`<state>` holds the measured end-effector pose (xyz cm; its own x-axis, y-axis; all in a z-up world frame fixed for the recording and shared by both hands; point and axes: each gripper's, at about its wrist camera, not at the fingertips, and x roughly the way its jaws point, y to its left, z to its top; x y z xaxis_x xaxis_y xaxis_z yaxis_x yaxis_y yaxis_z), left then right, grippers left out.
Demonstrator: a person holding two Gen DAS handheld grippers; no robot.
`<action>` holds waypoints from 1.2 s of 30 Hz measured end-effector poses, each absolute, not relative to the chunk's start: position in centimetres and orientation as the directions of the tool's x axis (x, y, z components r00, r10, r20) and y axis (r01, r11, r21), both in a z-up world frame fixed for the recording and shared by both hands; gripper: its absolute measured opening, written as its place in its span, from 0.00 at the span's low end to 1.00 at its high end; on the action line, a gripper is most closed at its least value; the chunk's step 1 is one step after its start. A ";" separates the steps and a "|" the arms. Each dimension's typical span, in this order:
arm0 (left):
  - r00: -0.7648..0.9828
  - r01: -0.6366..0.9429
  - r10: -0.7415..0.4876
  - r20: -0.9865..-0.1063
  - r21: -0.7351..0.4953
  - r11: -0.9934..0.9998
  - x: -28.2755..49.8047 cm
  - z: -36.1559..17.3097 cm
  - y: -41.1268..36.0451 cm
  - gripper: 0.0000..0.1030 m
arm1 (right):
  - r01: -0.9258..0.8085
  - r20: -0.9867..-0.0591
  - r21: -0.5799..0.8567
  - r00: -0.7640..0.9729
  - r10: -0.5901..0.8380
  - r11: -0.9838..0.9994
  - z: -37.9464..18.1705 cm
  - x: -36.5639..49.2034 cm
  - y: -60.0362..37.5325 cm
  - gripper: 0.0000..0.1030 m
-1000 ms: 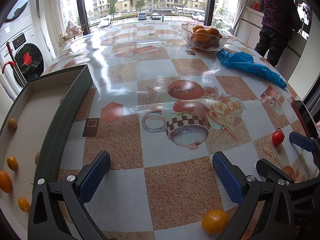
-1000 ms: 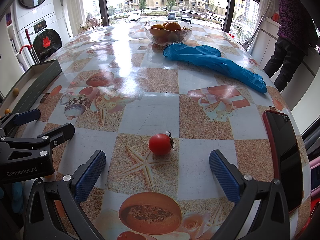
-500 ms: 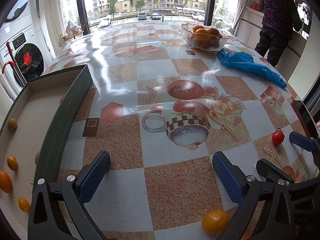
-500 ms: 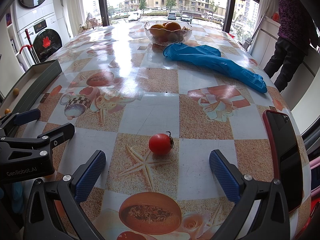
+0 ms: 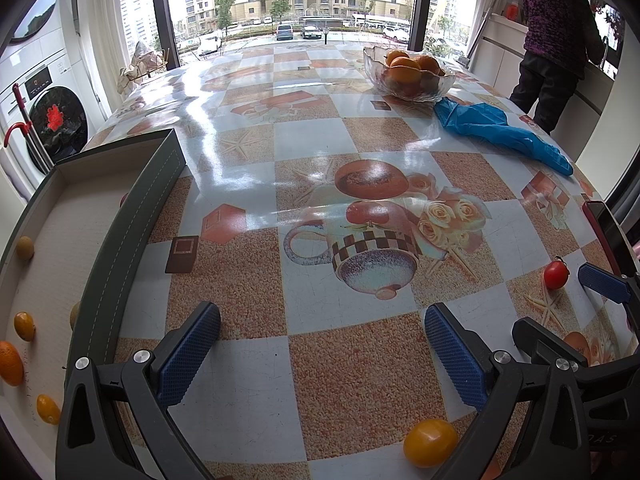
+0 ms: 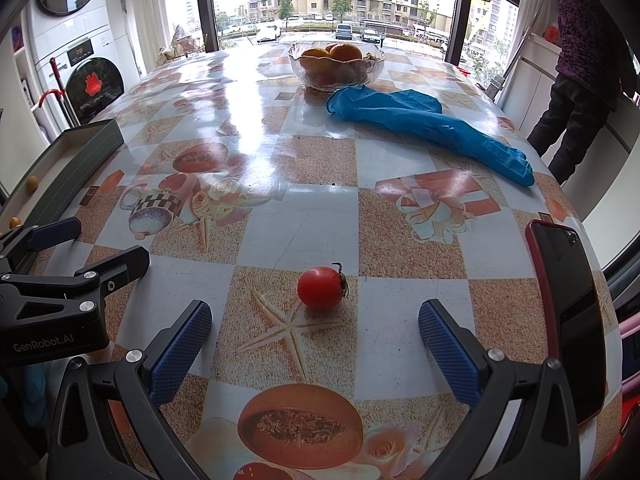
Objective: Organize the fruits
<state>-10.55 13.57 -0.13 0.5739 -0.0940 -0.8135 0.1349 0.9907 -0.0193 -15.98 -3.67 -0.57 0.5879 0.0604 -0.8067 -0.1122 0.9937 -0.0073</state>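
Right wrist view gives me the red tomato lying on the table just beyond my right gripper, released wide and empty, while my left gripper hangs equally spread near a yellow tomato, right of the tray.

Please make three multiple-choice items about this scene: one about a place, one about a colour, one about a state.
1. Where is the red tomato?
A. in the glass bowl
B. on the table, ahead of the right gripper
C. in the tray

2. What colour is the glove?
A. blue
B. yellow
C. white

3. How is the left gripper?
A. shut on a tomato
B. shut, empty
C. open, empty

Answers: 1 B, it lies on the cloth between and ahead of the open fingers. 2 A, it is plainly blue. 3 C, its fingers stand wide apart over bare table.
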 end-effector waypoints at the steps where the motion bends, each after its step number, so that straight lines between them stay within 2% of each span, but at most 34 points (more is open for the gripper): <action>1: 0.574 0.135 -0.094 -0.814 -0.020 0.991 -10.5 -0.1 13.6 0.99 | -0.112 -0.807 -0.007 0.588 0.061 0.994 -0.6 -16.0 -3.7 1.00; 6: 0.559 0.119 -0.076 -0.826 -0.011 0.993 -11.0 0.1 13.8 0.99 | -0.164 -0.820 0.004 0.564 0.097 0.986 -0.3 -16.4 -4.1 1.00; 9: 0.592 0.130 -0.118 -0.797 -0.051 0.990 -13.0 1.5 14.4 0.99 | -0.177 -0.807 0.053 0.572 0.146 0.983 -0.1 -17.9 -5.4 1.00; 16: 0.601 0.200 -0.102 -0.793 0.026 0.980 -16.0 2.2 12.0 0.99 | -0.153 -0.792 0.088 0.588 0.163 0.984 0.0 -19.5 -7.7 1.00; 22: 0.576 0.248 -0.067 -0.814 0.097 0.964 -15.6 0.9 8.9 0.97 | -0.144 -0.800 0.099 0.577 0.165 0.985 0.2 -19.1 -8.6 1.00; 24: 0.569 0.247 -0.105 -0.816 0.047 0.968 -15.5 1.0 8.9 0.82 | -0.139 -0.801 0.115 0.573 0.174 0.984 0.3 -18.7 -8.7 1.00; 28: 0.564 0.221 -0.134 -0.815 -0.008 0.975 -15.3 1.0 9.1 0.64 | -0.134 -0.803 0.136 0.566 0.188 0.982 0.4 -17.5 -8.5 1.00; 29: 0.564 0.225 -0.144 -0.813 -0.017 0.974 -15.4 1.0 9.0 0.55 | -0.137 -0.803 0.134 0.565 0.189 0.981 0.4 -17.2 -8.2 1.00; 30: 0.570 0.223 -0.140 -0.810 -0.012 0.975 -15.6 1.1 8.9 0.41 | -0.143 -0.803 0.131 0.564 0.190 0.981 0.4 -16.9 -7.9 0.98; 33: 0.570 0.225 -0.145 -0.809 -0.016 0.974 -15.8 1.2 9.0 0.21 | -0.167 -0.809 0.086 0.563 0.167 0.982 0.5 -15.9 -6.3 0.88; 36: 0.557 0.221 -0.170 -0.813 -0.052 0.974 -15.8 1.3 9.9 0.17 | -0.177 -0.816 -0.003 0.569 0.100 0.984 0.3 -15.5 -4.5 0.79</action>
